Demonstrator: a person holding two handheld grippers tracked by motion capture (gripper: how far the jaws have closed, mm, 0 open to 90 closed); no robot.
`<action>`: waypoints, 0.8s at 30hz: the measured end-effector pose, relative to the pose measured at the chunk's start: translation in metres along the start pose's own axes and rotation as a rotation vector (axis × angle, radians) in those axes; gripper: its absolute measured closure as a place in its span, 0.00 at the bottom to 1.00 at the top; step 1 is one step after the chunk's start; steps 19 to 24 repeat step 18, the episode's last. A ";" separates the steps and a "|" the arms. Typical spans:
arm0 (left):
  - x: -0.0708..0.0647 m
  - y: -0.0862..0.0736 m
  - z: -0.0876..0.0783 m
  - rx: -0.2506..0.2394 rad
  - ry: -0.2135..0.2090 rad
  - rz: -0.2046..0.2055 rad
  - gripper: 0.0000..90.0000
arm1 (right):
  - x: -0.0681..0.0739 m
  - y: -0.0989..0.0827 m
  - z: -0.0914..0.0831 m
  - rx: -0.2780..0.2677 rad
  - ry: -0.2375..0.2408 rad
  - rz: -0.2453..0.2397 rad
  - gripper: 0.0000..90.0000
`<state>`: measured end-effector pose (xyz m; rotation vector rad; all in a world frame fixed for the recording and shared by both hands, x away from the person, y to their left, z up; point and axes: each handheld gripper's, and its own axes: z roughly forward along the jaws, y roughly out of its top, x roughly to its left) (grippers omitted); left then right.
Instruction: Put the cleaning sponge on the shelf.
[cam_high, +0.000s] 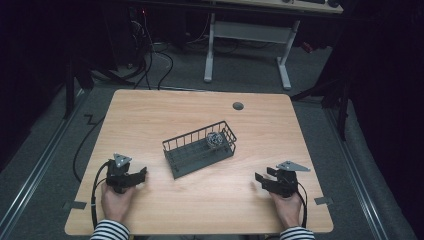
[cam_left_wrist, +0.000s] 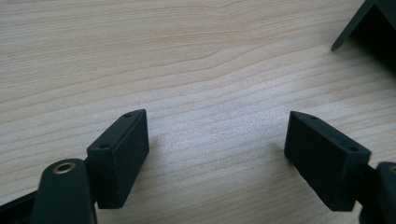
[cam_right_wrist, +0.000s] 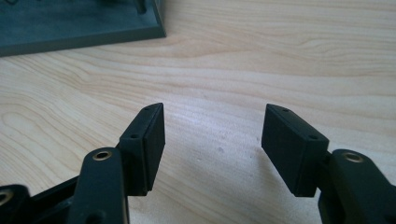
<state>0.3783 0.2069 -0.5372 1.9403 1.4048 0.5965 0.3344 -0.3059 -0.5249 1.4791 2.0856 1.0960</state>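
Note:
A dark wire basket stands at an angle in the middle of the wooden table. A small round grey-and-white object lies in its right end. My left gripper rests on the table near the front left, pointing toward the basket; in the left gripper view its jaws stand apart over bare wood, with a basket corner at the top right. My right gripper rests at the front right, open with nothing between its jaws. The basket's base lies ahead of it.
A round cable hole sits near the table's far edge. Behind the table, a white-legged desk stands on the grey floor, with cables trailing to its left. Dark curtains close in both sides.

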 end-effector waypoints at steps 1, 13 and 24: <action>0.000 0.000 0.000 0.000 0.000 0.001 0.25 | 0.003 -0.002 0.003 0.015 -0.033 -0.009 0.44; 0.000 0.000 0.000 -0.004 -0.004 0.006 0.27 | 0.019 -0.003 0.010 0.061 -0.103 -0.138 0.39; 0.000 0.000 0.000 -0.005 -0.009 0.009 0.27 | 0.018 -0.003 0.010 0.062 -0.097 -0.128 0.39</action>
